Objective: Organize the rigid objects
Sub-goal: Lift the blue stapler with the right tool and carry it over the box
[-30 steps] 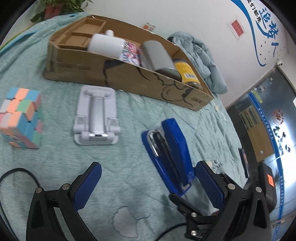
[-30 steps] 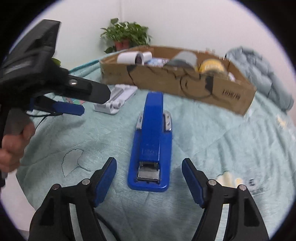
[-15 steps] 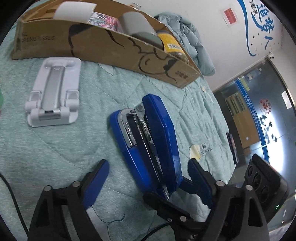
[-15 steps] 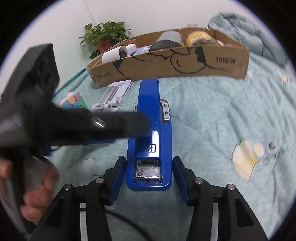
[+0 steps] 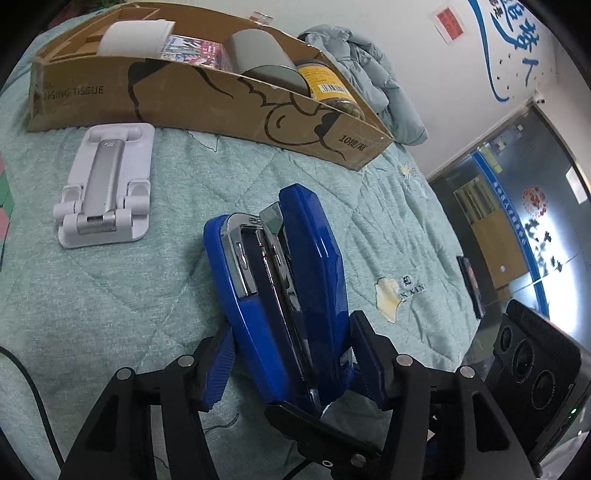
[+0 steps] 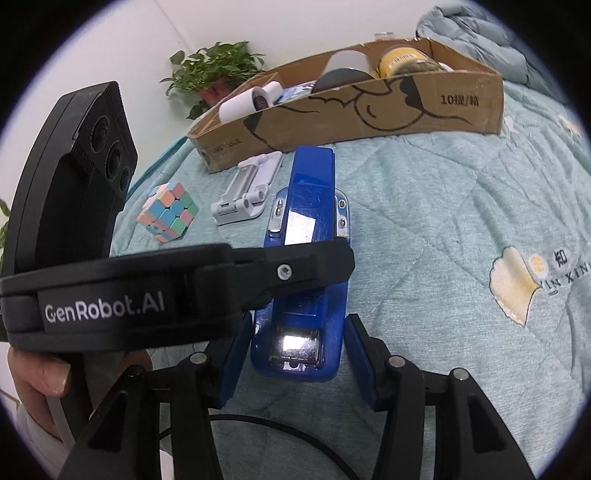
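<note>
Setting: bed, white-walled room.
Teal quilted bedspread [image 5: 110, 295] covers the bed; white wall [image 5: 406, 29] bears blue lettering [image 5: 517, 33]; potted plant [image 6: 218, 70] behind; glass doorway [image 5: 517, 206] brightly lit.

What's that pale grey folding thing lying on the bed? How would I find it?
Start at the long cardboard box on the green quilt. Just in front of its left end lies the phone stand, between the pastel puzzle cube and the blue stapler. It alone is pale grey, flat and hinged.
</note>
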`<state>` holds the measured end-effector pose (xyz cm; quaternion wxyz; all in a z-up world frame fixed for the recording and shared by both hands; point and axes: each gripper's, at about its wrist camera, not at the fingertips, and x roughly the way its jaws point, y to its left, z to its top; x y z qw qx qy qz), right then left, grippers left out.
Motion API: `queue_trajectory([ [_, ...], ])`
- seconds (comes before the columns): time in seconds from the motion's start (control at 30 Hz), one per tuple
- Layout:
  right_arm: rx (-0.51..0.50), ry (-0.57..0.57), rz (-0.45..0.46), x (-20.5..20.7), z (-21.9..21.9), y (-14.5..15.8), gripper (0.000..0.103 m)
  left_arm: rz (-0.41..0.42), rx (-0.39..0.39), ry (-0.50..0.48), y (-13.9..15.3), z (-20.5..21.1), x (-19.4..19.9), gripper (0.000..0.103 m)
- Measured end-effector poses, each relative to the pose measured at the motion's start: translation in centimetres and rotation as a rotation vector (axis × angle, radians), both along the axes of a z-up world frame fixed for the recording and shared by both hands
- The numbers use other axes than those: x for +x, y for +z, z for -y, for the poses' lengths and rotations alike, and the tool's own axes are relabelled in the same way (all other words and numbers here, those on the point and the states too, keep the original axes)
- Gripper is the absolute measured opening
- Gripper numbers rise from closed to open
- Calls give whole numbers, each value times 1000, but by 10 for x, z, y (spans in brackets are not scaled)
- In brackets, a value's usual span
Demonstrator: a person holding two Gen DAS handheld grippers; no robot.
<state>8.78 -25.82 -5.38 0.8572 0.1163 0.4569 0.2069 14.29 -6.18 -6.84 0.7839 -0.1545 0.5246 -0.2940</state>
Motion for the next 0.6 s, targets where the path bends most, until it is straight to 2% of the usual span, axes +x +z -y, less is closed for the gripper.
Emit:
queue_trajectory([
  [0.13,-11,13,40,-3,-2,6,50,23,-14,9,11,-6,-4,55],
  [0.33,-25,8,131,-7,-7,32,50,102,-29,9,46,-19,-1,55],
  [0.6,-52,3,253,27,-26,75,50,224,-36,2,106,-37,45,55],
])
